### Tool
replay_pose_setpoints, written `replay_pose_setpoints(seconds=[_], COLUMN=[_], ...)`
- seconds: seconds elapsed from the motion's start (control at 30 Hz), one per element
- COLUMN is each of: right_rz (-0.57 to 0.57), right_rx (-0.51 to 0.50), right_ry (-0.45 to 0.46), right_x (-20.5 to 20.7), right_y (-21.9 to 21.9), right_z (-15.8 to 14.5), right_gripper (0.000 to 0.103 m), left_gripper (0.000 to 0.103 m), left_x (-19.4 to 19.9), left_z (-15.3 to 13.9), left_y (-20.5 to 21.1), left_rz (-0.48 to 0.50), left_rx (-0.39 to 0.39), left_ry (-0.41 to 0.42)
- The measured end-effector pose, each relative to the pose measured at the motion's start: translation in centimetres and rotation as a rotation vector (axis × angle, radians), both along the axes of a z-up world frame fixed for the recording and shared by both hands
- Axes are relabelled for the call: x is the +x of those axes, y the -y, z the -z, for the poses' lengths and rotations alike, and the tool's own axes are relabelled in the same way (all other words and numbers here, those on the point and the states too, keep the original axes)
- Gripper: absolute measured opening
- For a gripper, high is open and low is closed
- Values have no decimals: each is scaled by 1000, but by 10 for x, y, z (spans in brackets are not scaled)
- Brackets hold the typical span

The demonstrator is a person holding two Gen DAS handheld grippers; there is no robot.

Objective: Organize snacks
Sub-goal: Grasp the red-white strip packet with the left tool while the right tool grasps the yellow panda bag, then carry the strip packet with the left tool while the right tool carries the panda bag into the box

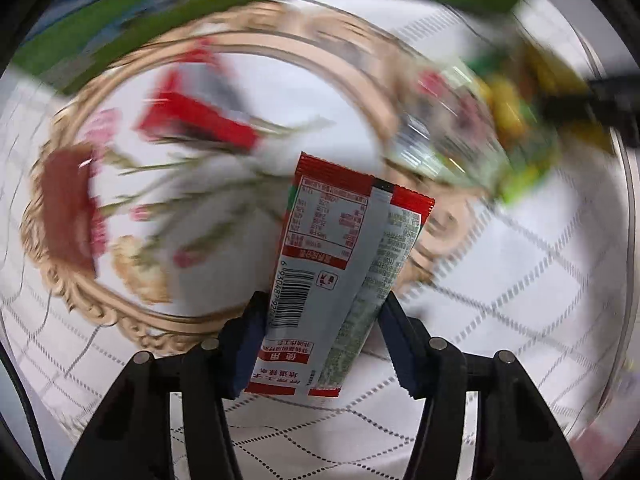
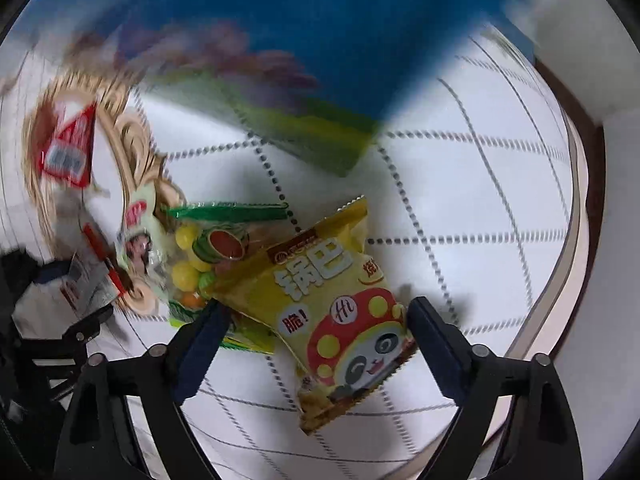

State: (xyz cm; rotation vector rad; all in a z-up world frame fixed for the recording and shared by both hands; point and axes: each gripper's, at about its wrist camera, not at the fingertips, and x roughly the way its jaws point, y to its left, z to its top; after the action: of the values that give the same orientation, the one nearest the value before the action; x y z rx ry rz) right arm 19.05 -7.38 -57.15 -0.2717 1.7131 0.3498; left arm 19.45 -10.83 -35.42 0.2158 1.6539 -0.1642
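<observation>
Gold-rimmed tray (image 1: 132, 322): lying ahead of the left gripper (image 1: 320, 344), off to the side of the right gripper (image 2: 316, 344).
Yellow packet (image 2: 340, 308): resting on the checked cloth (image 2: 460, 200) between the right gripper's spread jaws, long axis slanting across the gap; pads not pressing.
Red-and-white packet (image 1: 332, 252): left gripper is clamping its lower end, length pointing away toward the tray.
Views: only the right shows the fruit-candy bag (image 2: 212, 248).

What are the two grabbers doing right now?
Left gripper: closed on the red and white snack packet.
Right gripper: open around the yellow panda snack bag, not squeezing it.
</observation>
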Motion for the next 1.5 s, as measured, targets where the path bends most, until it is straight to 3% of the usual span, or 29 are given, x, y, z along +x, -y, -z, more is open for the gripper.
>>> replay_pose_setpoints(seconds=[0.13, 0.2, 0.3, 0.5, 0.57, 0.7, 0.8, 0.93, 1.17, 1.2, 1.27, 1.33, 1.4, 1.5], right_rz=[322, 415, 498, 584, 615, 623, 565, 596, 560, 552, 521, 499, 473, 466], right_rx=[21, 54, 169, 183, 188, 188, 177, 185, 144, 147, 119, 98, 41, 31], right_ry=[-32, -40, -102, -29, -13, 29, 12, 45, -29, -29, 3, 33, 43, 18], right_x=[-13, -27, -45, -49, -43, -28, -25, -21, -6, -7, -11, -16, -25, -35], right_y=[30, 35, 38, 59, 68, 77, 79, 89, 61, 59, 53, 49, 48, 46], right_z=[-1, -4, -4, -17, -17, -36, -50, -58, -6, -2, -2, -7, -13, -9], right_gripper=[74, 73, 77, 80, 80, 80, 84, 85, 85, 83, 55, 54, 54, 55], left_gripper=[53, 55, 59, 61, 61, 61, 61, 61, 53, 53, 55, 66, 68, 68], left_x=[11, 12, 12, 22, 19, 17, 17, 21, 43, 47, 54, 55, 52, 48], left_z=[-2, -1, 3, 19, 22, 22, 25, 29, 8, 7, 10, 21, 32, 35], left_y=[-24, -29, -38, -52, -39, -29, -26, -19, -20, -23, -29, -27, -20, -11], left_rz=[-125, -147, -151, -114, -81, -60, -62, -66, -120, -140, -177, -149, -85, -40], left_rx=[-21, -37, -65, -67, -48, -44, -50, -46, -47, -52, -80, -102, -80, -47], left_ry=[-2, -13, -37, -43, -25, -22, -37, -40, 37, 42, 28, -21, -54, -28])
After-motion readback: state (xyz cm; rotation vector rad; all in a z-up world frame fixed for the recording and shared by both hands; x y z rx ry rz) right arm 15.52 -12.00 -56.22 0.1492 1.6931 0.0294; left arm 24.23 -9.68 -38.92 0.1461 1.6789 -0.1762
